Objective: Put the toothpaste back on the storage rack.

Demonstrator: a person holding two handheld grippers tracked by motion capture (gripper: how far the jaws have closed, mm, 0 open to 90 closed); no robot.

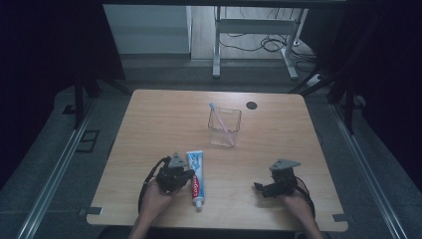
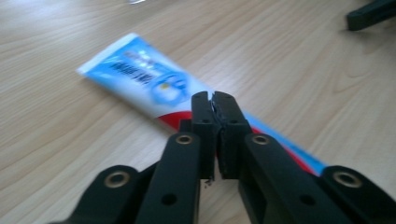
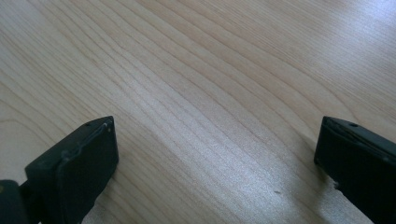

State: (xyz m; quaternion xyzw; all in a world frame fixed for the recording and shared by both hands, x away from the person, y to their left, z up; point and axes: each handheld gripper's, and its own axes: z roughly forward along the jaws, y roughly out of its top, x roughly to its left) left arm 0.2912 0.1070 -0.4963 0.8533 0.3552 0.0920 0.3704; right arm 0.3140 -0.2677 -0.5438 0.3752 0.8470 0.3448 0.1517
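Note:
A blue, white and red toothpaste tube (image 1: 197,180) lies flat near the front of the wooden table (image 1: 149,124), cap towards the person. My left gripper (image 1: 187,178) sits just left of the tube with its tips over the tube's middle. In the left gripper view the tube (image 2: 135,74) runs crosswise under the left gripper (image 2: 212,97), whose jaws are pressed together with nothing between them. My right gripper (image 1: 259,188) rests at the front right, pointing left. Over bare wood in its own view, the right gripper (image 3: 217,135) stands open.
A clear square cup (image 1: 225,127) holding a pink toothbrush (image 1: 219,117) stands at the table's middle, behind the tube. A black round grommet (image 1: 252,105) marks the far edge. A jaw of the right gripper (image 2: 371,14) shows in the left gripper view's top right corner.

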